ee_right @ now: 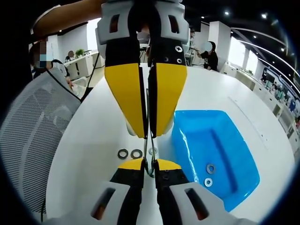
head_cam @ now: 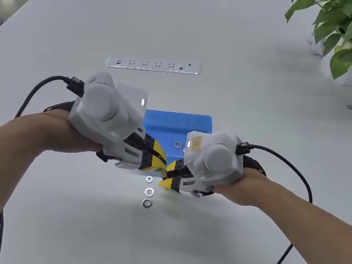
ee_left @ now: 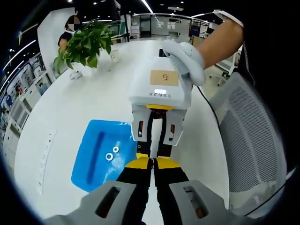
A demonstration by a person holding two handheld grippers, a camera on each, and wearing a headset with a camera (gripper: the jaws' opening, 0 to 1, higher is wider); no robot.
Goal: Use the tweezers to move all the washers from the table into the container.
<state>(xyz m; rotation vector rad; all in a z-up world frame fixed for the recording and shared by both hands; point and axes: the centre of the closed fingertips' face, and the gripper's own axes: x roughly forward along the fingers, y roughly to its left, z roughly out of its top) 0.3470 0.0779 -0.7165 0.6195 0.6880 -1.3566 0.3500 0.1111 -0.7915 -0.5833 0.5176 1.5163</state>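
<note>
My two grippers meet tip to tip just in front of the blue container. The left gripper comes in from the upper left and the right gripper from the lower right. Thin metal tweezers run between the left gripper's yellow jaws and those of the right gripper, and both pairs are shut on them. Three washers lie in a row on the white table, just below the tips; they sit beside the tweezers. Two washers lie in the container.
A white power strip lies at the back of the table. A potted plant stands at the far right corner. A mesh office chair stands off the table edge. Cables trail from both grippers.
</note>
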